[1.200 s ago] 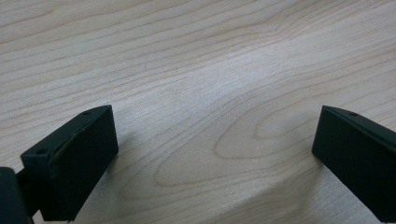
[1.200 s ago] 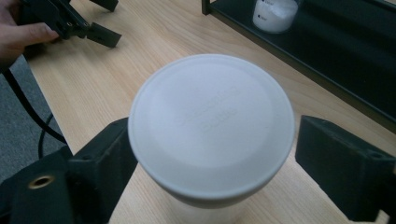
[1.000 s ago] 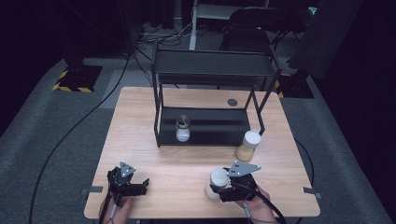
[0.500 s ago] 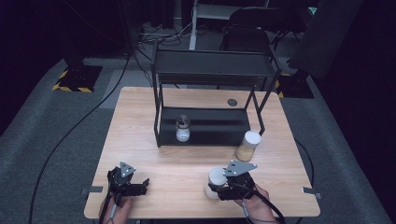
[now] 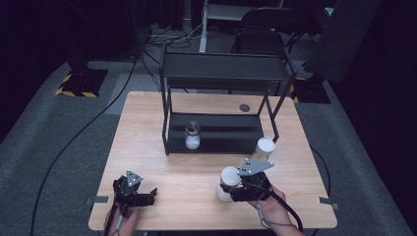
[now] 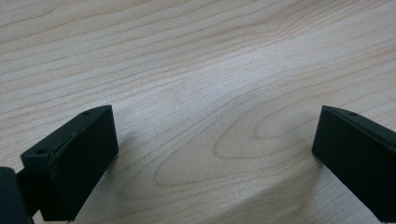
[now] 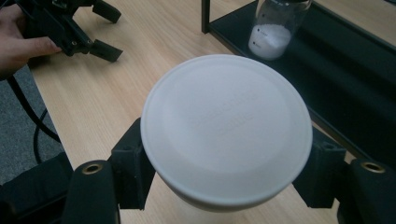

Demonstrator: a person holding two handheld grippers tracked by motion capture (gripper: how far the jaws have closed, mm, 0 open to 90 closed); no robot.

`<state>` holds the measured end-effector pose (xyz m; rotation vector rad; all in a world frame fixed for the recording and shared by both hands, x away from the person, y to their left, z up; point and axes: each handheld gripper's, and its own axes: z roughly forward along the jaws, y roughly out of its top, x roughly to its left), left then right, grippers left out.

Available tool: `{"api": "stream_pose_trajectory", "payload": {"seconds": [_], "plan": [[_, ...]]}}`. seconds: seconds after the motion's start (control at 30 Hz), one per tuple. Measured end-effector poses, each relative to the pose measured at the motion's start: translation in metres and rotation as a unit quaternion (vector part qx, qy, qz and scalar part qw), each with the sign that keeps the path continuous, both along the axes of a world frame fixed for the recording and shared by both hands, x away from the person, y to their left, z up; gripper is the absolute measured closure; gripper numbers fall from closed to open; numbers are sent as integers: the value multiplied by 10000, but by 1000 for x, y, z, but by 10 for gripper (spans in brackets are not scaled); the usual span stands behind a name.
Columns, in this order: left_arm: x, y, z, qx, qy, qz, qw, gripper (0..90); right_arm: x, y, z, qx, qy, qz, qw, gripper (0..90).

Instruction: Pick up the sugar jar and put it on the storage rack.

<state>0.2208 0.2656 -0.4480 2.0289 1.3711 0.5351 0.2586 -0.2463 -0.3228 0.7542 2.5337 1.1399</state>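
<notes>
My right gripper (image 5: 232, 189) (image 7: 226, 179) is shut on a white-lidded jar (image 5: 229, 178) (image 7: 226, 128) at the front right of the wooden table (image 5: 196, 172); its jaws press the jar's sides just under the lid. I cannot tell if the jar's base touches the table. A second white-lidded jar (image 5: 264, 148) stands by the black rack's (image 5: 223, 73) front right leg. A glass jar of white powder (image 5: 192, 136) (image 7: 275, 28) stands on the rack's lower shelf. My left gripper (image 5: 147, 194) (image 6: 215, 154) (image 7: 100, 32) rests open near the front left edge, over bare wood.
The two-shelf black rack takes up the middle and back of the table. A small dark disc (image 5: 244, 107) lies behind it. Cables (image 5: 74, 142) trail over the grey floor at the left. A hand (image 7: 18, 42) holds the left gripper.
The right gripper and its jar have shifted slightly away from the table's front edge. The left gripper has not moved.
</notes>
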Motion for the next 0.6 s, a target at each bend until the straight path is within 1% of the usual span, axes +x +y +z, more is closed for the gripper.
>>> {"api": "stream_pose_trajectory", "payload": {"seconds": [0.4, 0.6], "plan": [[0, 0, 0, 1, 1, -1, 10000, 3, 15, -2, 22, 113, -94, -134, 9998, 333], [0, 0, 0, 1, -4, -4, 10000, 3, 24, 2, 30, 148, -110, -182, 9997, 333]]}}
